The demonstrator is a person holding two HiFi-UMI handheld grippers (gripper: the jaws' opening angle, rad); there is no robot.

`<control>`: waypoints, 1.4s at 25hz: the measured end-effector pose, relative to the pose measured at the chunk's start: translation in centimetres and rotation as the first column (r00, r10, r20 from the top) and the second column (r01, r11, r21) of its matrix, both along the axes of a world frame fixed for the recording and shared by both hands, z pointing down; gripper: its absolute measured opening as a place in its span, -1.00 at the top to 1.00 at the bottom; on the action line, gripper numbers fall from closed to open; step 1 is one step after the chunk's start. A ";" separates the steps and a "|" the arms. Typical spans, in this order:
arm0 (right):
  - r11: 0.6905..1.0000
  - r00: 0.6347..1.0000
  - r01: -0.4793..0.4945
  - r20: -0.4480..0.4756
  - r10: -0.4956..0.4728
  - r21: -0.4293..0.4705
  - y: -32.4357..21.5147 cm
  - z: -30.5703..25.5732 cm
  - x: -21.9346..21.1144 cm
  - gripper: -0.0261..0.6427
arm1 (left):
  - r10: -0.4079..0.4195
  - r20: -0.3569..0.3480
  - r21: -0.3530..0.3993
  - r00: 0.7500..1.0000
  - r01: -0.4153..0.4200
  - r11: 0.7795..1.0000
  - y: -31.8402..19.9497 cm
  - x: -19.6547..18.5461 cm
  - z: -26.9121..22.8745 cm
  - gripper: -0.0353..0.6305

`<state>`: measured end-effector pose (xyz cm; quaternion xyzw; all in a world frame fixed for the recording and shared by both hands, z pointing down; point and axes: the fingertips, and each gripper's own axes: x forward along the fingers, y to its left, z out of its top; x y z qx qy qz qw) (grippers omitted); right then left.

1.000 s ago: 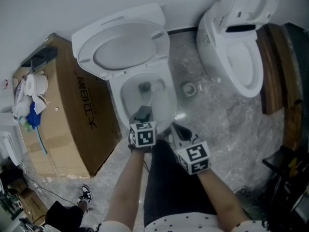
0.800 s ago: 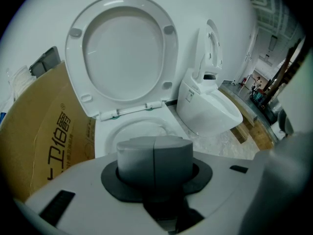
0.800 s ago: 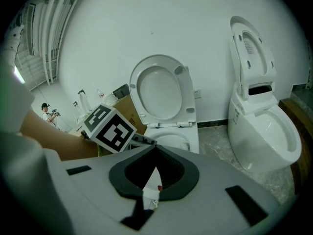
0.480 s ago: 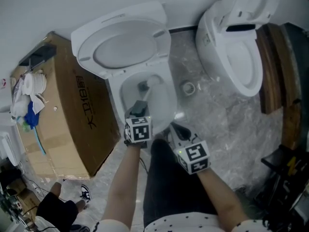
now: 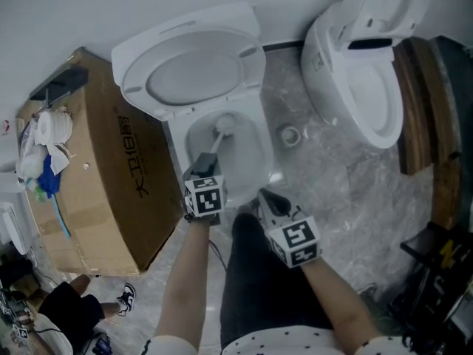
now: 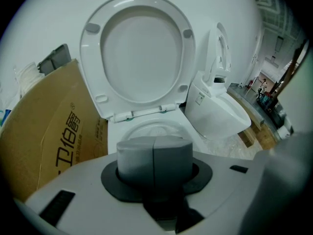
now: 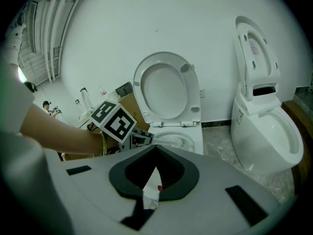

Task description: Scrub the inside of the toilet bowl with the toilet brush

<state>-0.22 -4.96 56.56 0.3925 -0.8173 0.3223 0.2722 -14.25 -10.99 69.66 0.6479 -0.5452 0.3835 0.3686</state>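
Note:
The toilet bowl (image 5: 263, 152) stands open with its seat and lid (image 5: 196, 76) raised against the wall. My left gripper (image 5: 207, 167) hangs over the bowl's near rim, shut on the handle of the white toilet brush (image 5: 223, 125), whose head is down at the back of the bowl. In the left gripper view the grey pads (image 6: 137, 158) are pressed together and the brush is hidden below them. The right gripper view shows the brush (image 7: 177, 142) reaching into the bowl. My right gripper (image 5: 269, 200) is shut beside the bowl's near right corner; a small white scrap shows between its pads (image 7: 128, 173).
A large cardboard box (image 5: 111, 176) with rolls and clutter on top stands close on the left. A second toilet (image 5: 362, 87) stands at the right, with wooden boards (image 5: 417, 102) beyond it. A round floor drain (image 5: 290, 134) lies between the toilets. Someone's shoes (image 5: 127, 296) show at lower left.
My left gripper has shifted a little left and back toward me, and the brush head has swept from the bowl's middle to its back. The right gripper has stayed put.

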 end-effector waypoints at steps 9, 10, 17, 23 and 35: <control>1.000 1.000 -0.004 -0.009 0.004 -0.006 -0.1 0.5 0.1 0.90 | 0.006 0.011 -0.022 1.000 -0.006 1.000 0.3 -0.7 1.0 0.43; 1.000 1.000 -0.005 -0.008 0.005 -0.007 -0.1 0.5 0.1 0.90 | 0.009 0.011 -0.026 1.000 -0.009 1.000 0.4 -0.6 1.2 0.43; 1.000 1.000 -0.011 -0.007 0.011 -0.018 0.0 1.3 0.1 0.90 | 0.004 0.012 -0.047 1.000 -0.003 0.999 0.6 -0.7 2.7 0.43; 1.000 1.000 -0.006 -0.012 0.006 -0.029 0.2 1.9 0.2 0.90 | -0.007 0.022 -0.058 1.000 0.008 0.998 0.4 -1.5 3.2 0.43; 0.999 1.000 0.021 -0.013 -0.021 -0.036 -0.1 2.3 -0.1 0.91 | -0.028 0.048 -0.072 0.998 0.031 0.997 0.7 -3.4 3.8 0.43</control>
